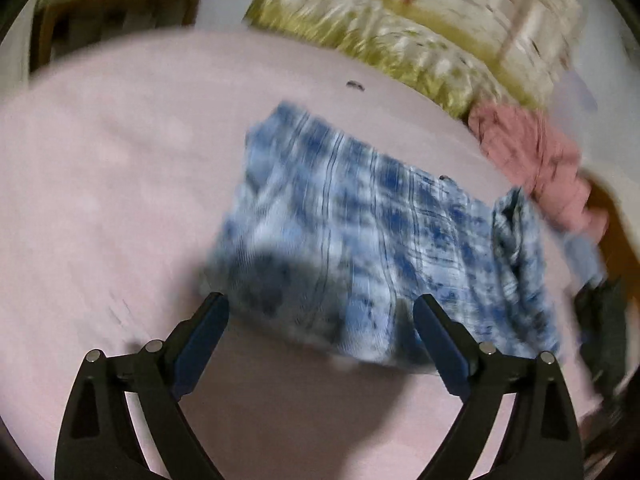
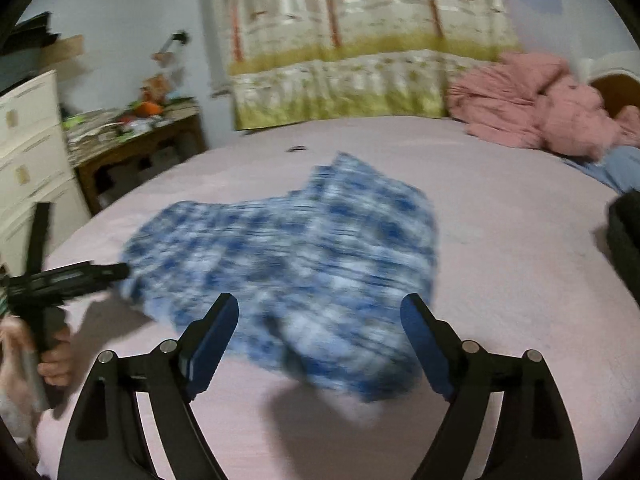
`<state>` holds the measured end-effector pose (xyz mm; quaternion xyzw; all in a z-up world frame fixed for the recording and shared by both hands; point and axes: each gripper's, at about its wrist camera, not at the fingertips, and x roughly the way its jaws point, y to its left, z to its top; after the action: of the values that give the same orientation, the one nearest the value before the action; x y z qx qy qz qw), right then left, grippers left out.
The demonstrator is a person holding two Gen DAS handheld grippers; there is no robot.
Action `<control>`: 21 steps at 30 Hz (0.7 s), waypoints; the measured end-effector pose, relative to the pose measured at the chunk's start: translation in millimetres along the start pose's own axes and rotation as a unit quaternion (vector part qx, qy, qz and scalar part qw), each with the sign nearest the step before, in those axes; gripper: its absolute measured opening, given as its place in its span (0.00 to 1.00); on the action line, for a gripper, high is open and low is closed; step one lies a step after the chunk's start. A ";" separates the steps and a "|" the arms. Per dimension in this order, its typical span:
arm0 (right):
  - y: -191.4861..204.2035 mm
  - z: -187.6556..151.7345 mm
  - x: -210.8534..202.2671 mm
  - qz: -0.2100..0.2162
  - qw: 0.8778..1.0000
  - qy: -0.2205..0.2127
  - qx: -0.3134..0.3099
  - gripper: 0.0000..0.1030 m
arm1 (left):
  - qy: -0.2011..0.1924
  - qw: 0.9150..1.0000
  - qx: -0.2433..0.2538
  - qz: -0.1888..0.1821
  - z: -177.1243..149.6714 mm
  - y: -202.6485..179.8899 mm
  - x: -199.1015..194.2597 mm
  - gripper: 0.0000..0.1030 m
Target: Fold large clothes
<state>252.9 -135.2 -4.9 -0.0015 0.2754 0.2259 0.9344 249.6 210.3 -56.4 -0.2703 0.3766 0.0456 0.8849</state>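
Observation:
A blue and white plaid garment [image 1: 360,232] lies partly folded on the pink bed sheet [image 1: 112,184]; it also shows in the right wrist view [image 2: 288,252]. My left gripper [image 1: 320,312] is open and empty, its jaws wide apart just above the garment's near edge. My right gripper [image 2: 320,316] is open and empty over the garment's near side. The left gripper also shows from the side in the right wrist view [image 2: 100,272], at the garment's left edge. Both views are blurred by motion.
A crumpled pink blanket [image 2: 536,108] lies at the bed's far right. A patterned curtain [image 2: 352,48] hangs behind the bed. A wooden side table [image 2: 136,140] with clutter and white drawers [image 2: 28,152] stand at the left. A dark object [image 2: 624,236] sits at the right edge.

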 end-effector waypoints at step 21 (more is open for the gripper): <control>38.6 -7.6 39.6 0.019 0.997 0.067 -0.045 0.07 | -0.014 0.995 -0.092 -0.036 11.0 14.9 12.7 0.45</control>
<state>262.2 -84.9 -27.0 -0.0534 0.3265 0.2552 0.9085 261.4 227.1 -65.5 -0.3631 0.3487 0.0516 0.8625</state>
